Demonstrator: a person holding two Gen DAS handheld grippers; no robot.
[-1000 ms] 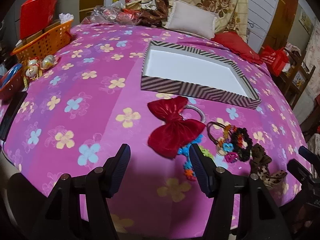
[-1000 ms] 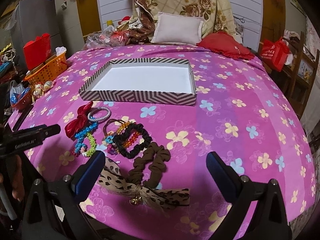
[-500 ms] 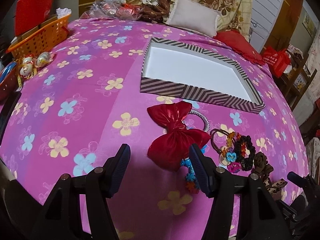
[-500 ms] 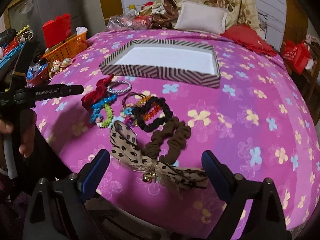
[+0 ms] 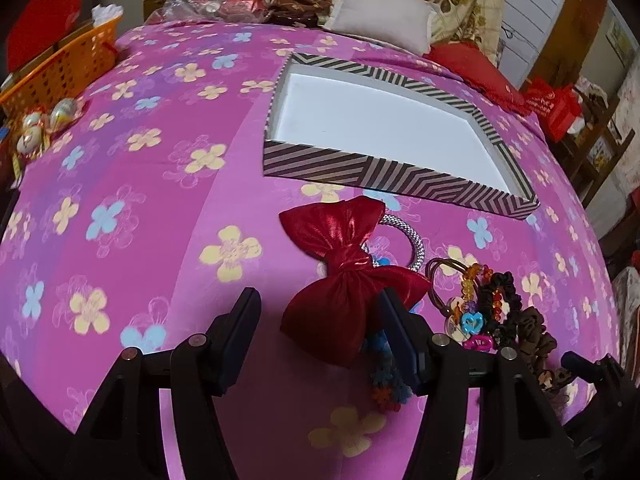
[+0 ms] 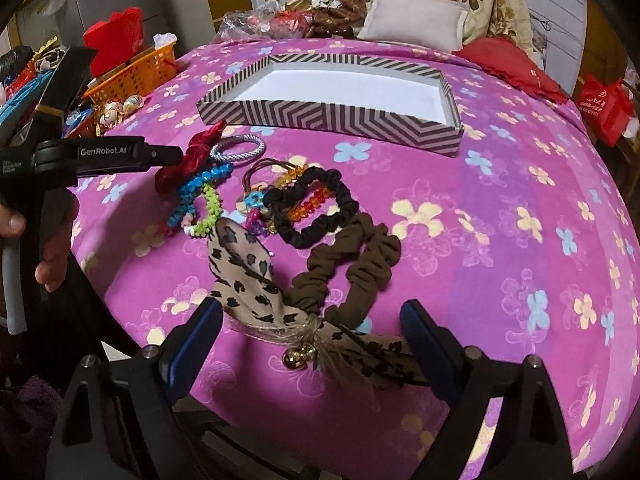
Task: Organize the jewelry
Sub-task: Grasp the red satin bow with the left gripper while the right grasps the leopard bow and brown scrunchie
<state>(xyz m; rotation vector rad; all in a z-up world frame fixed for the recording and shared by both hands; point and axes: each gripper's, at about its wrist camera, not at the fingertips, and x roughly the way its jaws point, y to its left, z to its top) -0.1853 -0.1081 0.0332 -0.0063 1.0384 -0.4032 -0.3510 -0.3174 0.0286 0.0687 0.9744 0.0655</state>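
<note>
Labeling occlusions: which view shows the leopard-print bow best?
Right wrist view: the leopard-print bow lies whole between the open right gripper fingers, its bells visible. The left wrist view catches only a scrap of it at the lower right, behind gripper hardware.

One striped box (image 6: 332, 114), two bows (image 5: 344, 272), two scrunchies (image 6: 312, 210)

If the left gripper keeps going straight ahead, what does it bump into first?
Probably the red bow: it lies right between the open left gripper fingers, ahead of the striped box. Depth is hard to judge.
</note>
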